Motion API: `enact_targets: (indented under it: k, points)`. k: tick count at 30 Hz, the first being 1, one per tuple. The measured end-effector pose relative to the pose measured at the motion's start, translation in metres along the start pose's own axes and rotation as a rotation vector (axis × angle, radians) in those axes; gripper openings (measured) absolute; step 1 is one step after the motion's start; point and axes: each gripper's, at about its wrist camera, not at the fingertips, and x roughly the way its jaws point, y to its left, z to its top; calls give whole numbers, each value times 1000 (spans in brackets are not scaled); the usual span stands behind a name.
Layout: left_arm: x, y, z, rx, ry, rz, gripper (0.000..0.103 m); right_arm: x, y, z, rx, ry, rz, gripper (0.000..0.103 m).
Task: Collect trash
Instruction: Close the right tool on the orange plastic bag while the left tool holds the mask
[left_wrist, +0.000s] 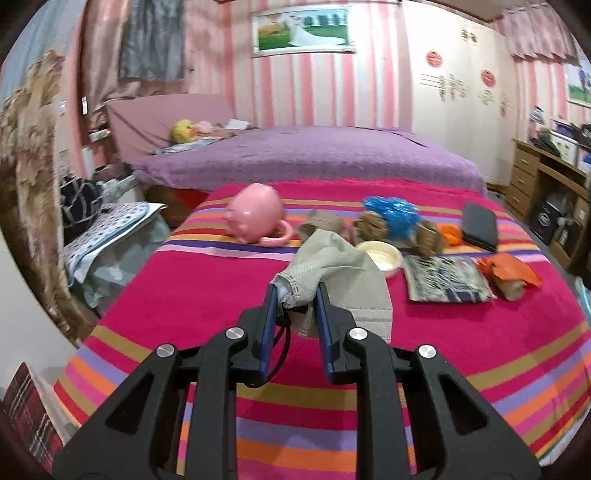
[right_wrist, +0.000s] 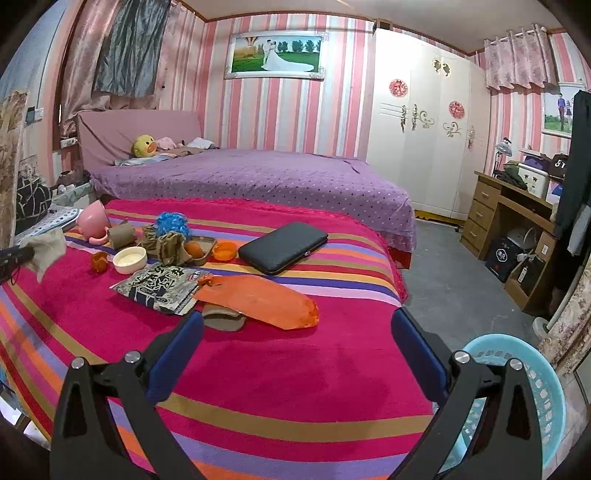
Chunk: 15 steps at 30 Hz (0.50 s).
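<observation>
Taking the cream bowl on the striped bedspread as the landmark: far to its left, the left tongs are clamped on a crumpled grey face mask, which hangs lifted off the bedspread. Behind the bowl and to the left lies a pink piggy bank tipped on its side. Just behind the bowl sit brown paper scraps and a blue crinkled wrapper. Just in front of the bowl to the right lies a printed snack packet, and beyond that an orange bag. A black wallet case rests further right. The right tongs hover with jaws wide apart, nothing between them, near the orange bag. Far right of the bowl, off the bed, stands a light blue basket.
</observation>
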Motion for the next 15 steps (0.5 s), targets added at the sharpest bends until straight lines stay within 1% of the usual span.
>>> enact_targets:
  k: [7, 11, 15]
  points:
    - [4, 2, 2, -17, -29, 31, 19, 11, 10, -3, -43, 24, 14, 99]
    - [13, 3, 4, -32, -17, 32, 19, 26, 17, -4, -70, 58, 23, 99]
    - [17, -1, 5, -39, -6, 23, 19, 50, 30, -3, -116, 108, 25, 98]
